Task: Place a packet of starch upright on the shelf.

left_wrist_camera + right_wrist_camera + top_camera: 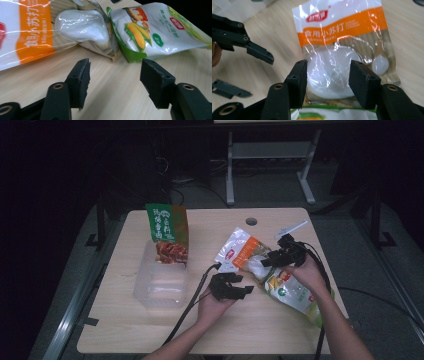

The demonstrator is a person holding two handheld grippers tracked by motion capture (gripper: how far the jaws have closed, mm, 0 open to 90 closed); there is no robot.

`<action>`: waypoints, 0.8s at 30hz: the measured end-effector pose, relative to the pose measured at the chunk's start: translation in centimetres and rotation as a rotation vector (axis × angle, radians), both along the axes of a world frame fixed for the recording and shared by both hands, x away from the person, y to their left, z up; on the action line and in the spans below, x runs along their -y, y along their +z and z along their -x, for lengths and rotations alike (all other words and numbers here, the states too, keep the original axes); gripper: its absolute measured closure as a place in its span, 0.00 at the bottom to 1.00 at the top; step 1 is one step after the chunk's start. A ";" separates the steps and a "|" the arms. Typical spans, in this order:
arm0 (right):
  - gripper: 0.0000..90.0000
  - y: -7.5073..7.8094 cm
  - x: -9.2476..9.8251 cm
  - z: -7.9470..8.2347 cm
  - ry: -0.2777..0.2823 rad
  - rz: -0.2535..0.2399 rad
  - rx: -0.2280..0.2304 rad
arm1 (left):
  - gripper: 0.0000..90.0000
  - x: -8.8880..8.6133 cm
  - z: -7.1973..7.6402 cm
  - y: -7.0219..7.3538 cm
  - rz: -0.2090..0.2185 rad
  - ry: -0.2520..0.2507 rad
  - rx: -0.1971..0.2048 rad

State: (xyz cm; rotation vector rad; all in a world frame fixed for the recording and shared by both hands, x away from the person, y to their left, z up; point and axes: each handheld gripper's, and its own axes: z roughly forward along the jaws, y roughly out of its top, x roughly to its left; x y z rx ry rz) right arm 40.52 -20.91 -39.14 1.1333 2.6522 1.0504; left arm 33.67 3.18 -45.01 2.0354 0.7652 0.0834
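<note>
From the high view, the desk [150,330] carries a clear plastic box [161,282] at the left with a green and red snack bag [168,234] standing at its far end. Right of the middle lie two pouches side by side: a white and orange soda bag [239,251] and a green and white corn bag [295,295] that reaches toward the desk's right edge.

The left claw [245,289] sits low over the desk, just short of the near corner of the soda bag. The right claw [270,261] is at the spot where the two bags meet.

The left gripper view looks along the wood. Its jaws stand apart with only bare desk between them, released. Beyond them lie the soda bag [30,32] with its lump of white powder [82,26] and the corn bag [155,27], whose green bottom edge rests against the soda bag's crimped end.

The right gripper view looks down on the soda bag [342,27]. The jaws straddle the powder lump [329,72], close on both sides; whether the pads press the film cannot be told. The corn bag's edge [322,115] shows at the bottom, and the left claw [260,53] farther off at the left.
</note>
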 end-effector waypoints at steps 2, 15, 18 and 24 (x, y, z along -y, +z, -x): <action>0.57 -0.6 0.2 0.0 0.004 0.027 -0.006 | 0.49 0.3 -0.4 -0.3 -0.002 0.001 -0.016; 0.69 -2.4 -0.4 -0.9 0.000 0.140 -0.049 | 0.56 1.8 -2.7 -1.1 0.049 0.070 -0.103; 0.73 -3.0 -0.9 -1.0 0.005 0.178 -0.054 | 0.57 1.9 -3.4 -1.2 0.066 0.084 -0.131; 0.77 -3.3 -0.8 -1.0 0.011 0.176 -0.076 | 0.63 2.2 -4.7 -1.4 0.077 0.108 -0.174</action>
